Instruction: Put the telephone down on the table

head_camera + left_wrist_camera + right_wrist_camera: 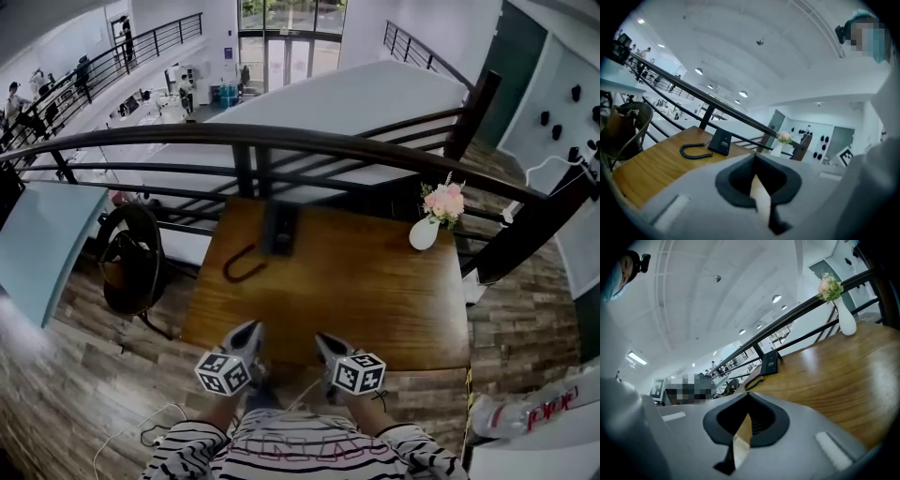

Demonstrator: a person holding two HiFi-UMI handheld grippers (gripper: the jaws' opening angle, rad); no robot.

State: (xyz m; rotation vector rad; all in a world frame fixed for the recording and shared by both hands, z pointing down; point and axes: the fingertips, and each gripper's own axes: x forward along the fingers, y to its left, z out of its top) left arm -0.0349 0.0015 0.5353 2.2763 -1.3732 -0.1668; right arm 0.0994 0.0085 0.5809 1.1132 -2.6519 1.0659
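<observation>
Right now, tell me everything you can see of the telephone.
The telephone is a dark, boxy unit, plastic by the look, its face propped at a slant. It sits on the wooden table near the far edge, by the railing. A black coiled cord runs from it and lies in a loose hook on the tabletop. Only the table and the cord touch it. No separate handset can be made out.

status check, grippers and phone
Left gripper and right gripper shut, empty, at near edge of table. Telephone on table, far side by railing. Nothing between.
</observation>
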